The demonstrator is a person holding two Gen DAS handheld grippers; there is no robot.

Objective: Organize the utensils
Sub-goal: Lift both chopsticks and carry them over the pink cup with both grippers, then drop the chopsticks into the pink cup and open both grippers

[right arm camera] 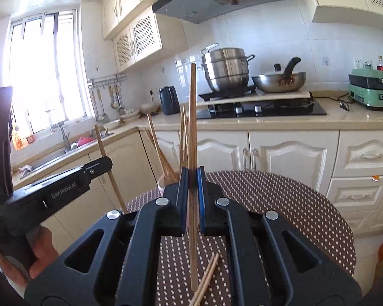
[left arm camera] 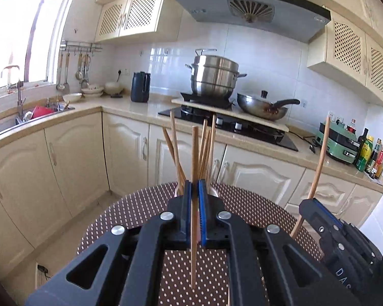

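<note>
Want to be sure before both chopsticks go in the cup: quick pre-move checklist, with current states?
1. Left tool shut on a chopstick: ok.
2. Right tool shut on a chopstick: ok.
3. Both held chopsticks near upright, lower tips hanging free below the tools: ok.
4. Cup on the table, ahead of both tools, upright: ok.
5. Room in the cup: cannot tell; several chopsticks already fan out of it and the tools hide the opening.
6. Table cleared of strays: not ok; loose chopsticks lie under the right tool.
</note>
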